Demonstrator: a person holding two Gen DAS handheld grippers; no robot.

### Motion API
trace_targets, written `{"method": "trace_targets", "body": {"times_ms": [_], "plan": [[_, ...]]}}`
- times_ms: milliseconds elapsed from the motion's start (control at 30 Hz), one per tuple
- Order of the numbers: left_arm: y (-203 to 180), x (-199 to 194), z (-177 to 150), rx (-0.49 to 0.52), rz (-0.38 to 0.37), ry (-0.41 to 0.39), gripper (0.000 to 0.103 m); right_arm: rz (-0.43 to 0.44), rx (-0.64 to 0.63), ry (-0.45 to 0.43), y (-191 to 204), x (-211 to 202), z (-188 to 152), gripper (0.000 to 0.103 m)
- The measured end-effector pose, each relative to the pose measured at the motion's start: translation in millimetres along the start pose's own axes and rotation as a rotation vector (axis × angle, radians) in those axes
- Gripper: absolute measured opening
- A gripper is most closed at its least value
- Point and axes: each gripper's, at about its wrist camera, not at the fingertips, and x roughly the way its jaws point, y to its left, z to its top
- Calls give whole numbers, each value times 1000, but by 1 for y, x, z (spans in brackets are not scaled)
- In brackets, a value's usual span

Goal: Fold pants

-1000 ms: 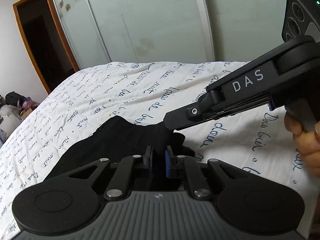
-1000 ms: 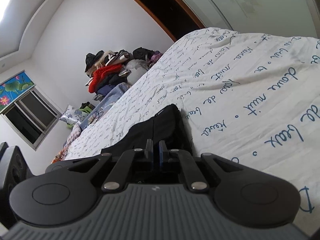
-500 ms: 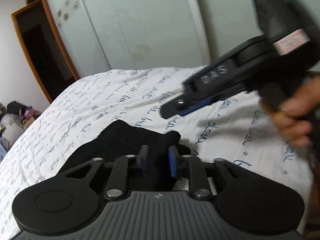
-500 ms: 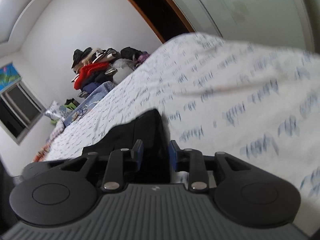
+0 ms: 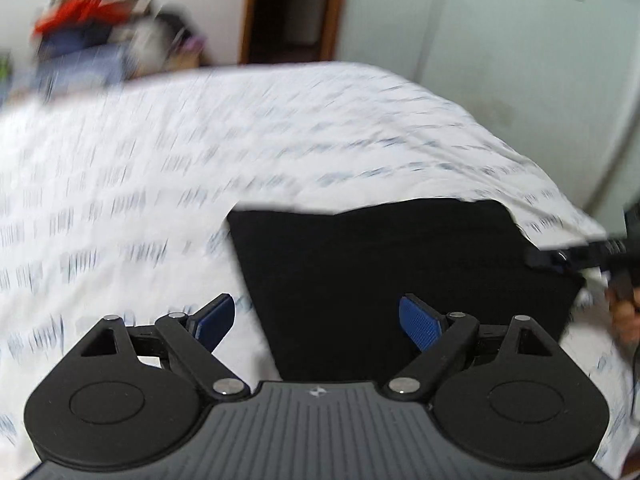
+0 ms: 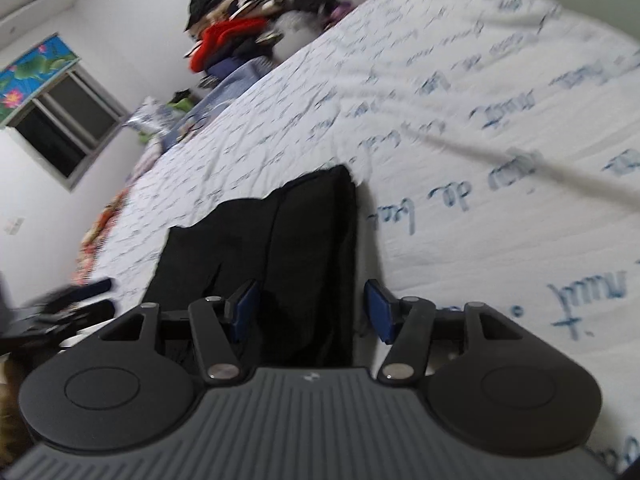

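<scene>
Black pants lie folded flat on the white bed sheet with blue writing. My left gripper hangs over their near left edge, jaws wide and still opening, blue pads clear of the cloth. In the right wrist view the pants stretch away from my right gripper, whose jaws are opening over the fabric's near right edge without pressing it. The right gripper's tip shows at the far right of the left wrist view, the left gripper's tip at the left of the right wrist view.
A heap of clothes sits beyond the bed's far end. A sliding wardrobe door and a dark doorway stand behind the bed. A window is on the left wall. A hand holds the right gripper.
Both grippers let go of the pants and opened. The left one swung and rolled to look along the bed; the right one drew back a little. The pants now lie flat.
</scene>
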Motion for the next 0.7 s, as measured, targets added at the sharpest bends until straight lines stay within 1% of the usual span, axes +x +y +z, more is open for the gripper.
{"method": "trace_targets", "body": {"times_ms": [33,100,133,167,200,233,300,333,367,400,433,467,533,633,700], "plan": [[11,4,-1,-57,-40,23,90,19,6,8,-1,1,0,57],[30,17,-5,-172,-146,74,90,77,0,39,-2,5,-1,60],[38,22,-8,-220,-195,95,90,84,-6,46,-1,6,-2,60],[43,26,-11,-258,-224,104,90,81,-5,48,0,7,-3,60],[45,30,-14,-278,-230,100,90,79,-2,50,1,8,-2,58],[46,33,-15,-289,-235,89,90,67,-5,50,3,9,-2,51],[49,31,-16,-333,-254,76,89,46,-12,46,7,13,-3,48],[52,29,-17,-364,-264,71,87,43,-10,42,7,13,-4,45],[54,28,-18,-385,-278,66,80,42,-3,37,6,13,-4,44],[54,28,-19,-386,-292,70,50,41,5,31,6,13,-6,42],[53,28,-20,-374,-275,83,35,39,13,25,6,12,-6,39],[54,28,-20,-363,-256,91,32,35,22,19,6,12,-8,38],[59,26,-23,-388,-275,80,17,21,31,6,8,9,-12,35],[68,22,-24,-447,-319,62,13,6,55,-18,11,8,-15,32],[67,14,-23,-436,-312,36,13,-1,80,-37,14,6,-17,28]]}}
